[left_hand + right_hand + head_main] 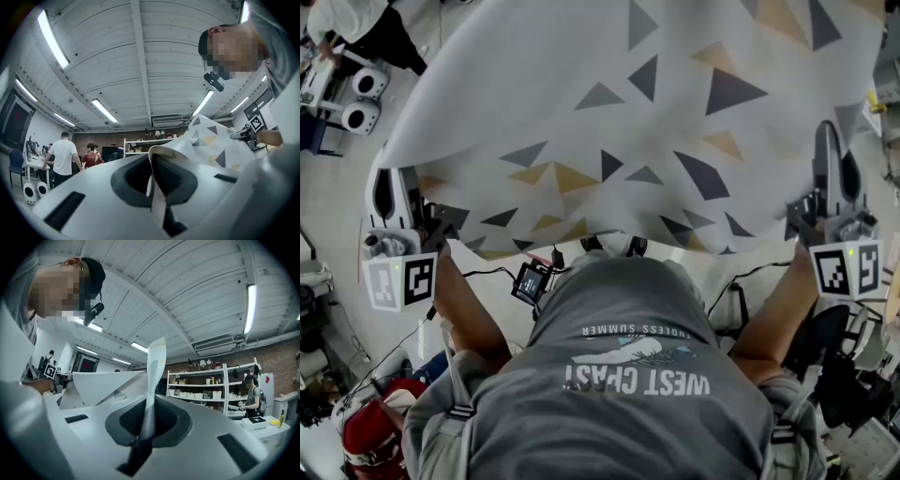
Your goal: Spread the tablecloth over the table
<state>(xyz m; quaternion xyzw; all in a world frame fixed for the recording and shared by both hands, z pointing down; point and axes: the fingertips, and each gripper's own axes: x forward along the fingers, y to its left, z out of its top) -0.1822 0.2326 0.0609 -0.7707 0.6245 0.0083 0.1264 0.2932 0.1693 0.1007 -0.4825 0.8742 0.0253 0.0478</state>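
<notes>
The white tablecloth [581,84], printed with grey, dark and yellow triangles, billows out wide in front of me and hides whatever lies below it. My left gripper [386,195] is shut on its near left corner. My right gripper [831,171] is shut on the near right corner. In the left gripper view a folded edge of the tablecloth [157,187] is pinched between the dark pads, and the printed cloth [211,140] rises to the right. The right gripper view shows a thin strip of the tablecloth [152,394] standing up out of the shut jaws. No table shows.
Two small white robots [361,98] stand on the floor at the far left beside a person [356,23]. A red bag [370,433] lies at my lower left. Shelving [211,387] and other people [63,157] stand in the room beyond.
</notes>
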